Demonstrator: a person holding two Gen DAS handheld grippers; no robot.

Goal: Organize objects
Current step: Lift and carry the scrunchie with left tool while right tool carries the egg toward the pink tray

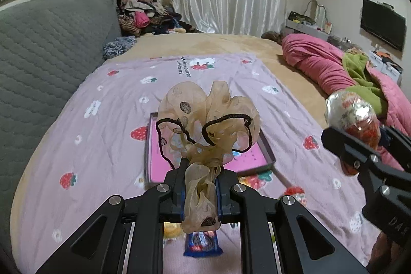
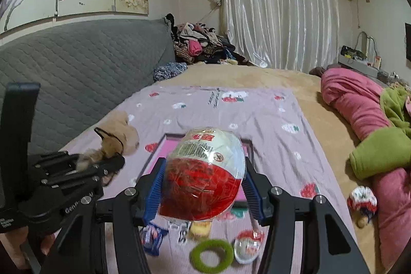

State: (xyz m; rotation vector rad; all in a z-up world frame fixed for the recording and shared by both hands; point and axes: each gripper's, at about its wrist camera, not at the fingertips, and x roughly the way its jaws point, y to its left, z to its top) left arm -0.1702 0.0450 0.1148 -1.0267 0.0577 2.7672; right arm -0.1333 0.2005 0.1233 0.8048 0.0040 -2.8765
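Up close, the left claw [image 1: 200,186] is clamped on a beige organza scrunchie [image 1: 208,120], whose gathered fabric is pinched between the blue pads while its ruffles and black elastic loops fan out beyond the fingertips, above the near edge of a shallow tray [image 1: 267,163]. That tray has a pink floor and grey walls, and it lies on a lilac strawberry-print sheet [image 1: 102,135] spread over the bed.

To the right, the right claw [image 2: 203,181] grips a large egg-shaped package [image 2: 205,171], red on its lower half and white on top, wrapped in shiny film. The egg sits squarely between the blue pads [image 2: 154,197], held above the near side of the tray [image 2: 246,143].

On the sheet nearest the right wrist camera lie a green hair ring [image 2: 210,256], a small red-and-white capsule [image 2: 249,243], a blue wrapped snack [image 2: 151,235] and a yellow item [image 2: 200,227] I cannot identify. Farther right, a red, white and blue scrunchie [image 2: 362,202] rests beside the pink quilt [image 2: 359,104].
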